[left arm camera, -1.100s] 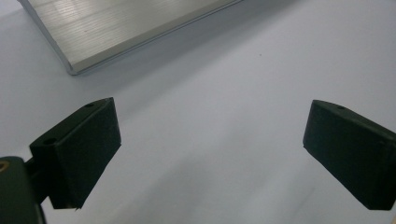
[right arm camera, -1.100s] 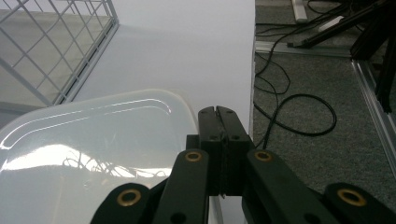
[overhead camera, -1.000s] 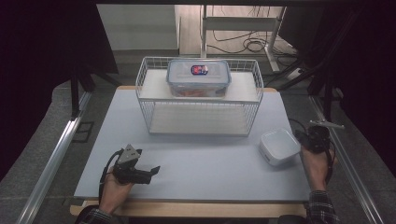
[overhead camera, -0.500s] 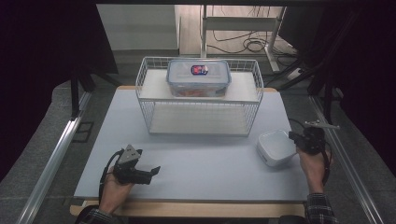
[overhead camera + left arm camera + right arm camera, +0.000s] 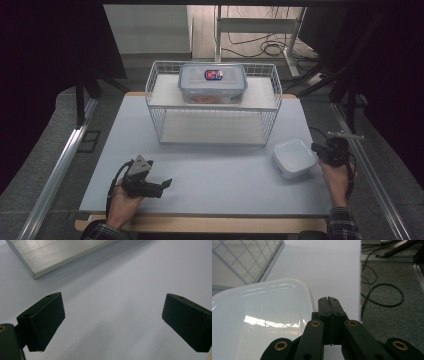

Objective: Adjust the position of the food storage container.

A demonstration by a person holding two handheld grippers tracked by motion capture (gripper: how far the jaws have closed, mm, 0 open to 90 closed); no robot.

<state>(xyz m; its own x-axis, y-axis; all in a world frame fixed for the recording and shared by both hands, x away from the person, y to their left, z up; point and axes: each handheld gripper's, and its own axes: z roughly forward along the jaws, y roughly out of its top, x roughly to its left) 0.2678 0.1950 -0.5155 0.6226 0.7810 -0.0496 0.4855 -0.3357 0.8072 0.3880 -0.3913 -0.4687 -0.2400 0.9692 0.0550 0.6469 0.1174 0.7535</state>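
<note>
**At the wire basket: two lidded boxes, both grippers idle**

Centre back of the table (image 5: 210,185) stands the white wire basket (image 5: 159,107), the landmark for these notes. It has a pale board as an upper shelf and another as its floor.

- On the upper shelf sits a clear plastic box (image 5: 212,82), blue-rimmed lid on, red-and-blue label on top. Something orange-red shows through its front wall; what it is I cannot tell. The basket's lower level holds nothing I can make out.
- Just off the basket's front right corner, on the bare table, lies a small white square container (image 5: 294,158), lid on, contents hidden. In the right gripper view its glossy top (image 5: 262,322) looms large, with the basket's mesh behind it.
- Right gripper (image 5: 325,150): just beside the white container's far side from the basket's centre, jaws pressed together with nothing between them; whether the tips touch the container, I cannot tell.
- Left gripper (image 5: 162,184): well in front of the basket's left corner, low over the table, jaws wide apart and empty.
</note>
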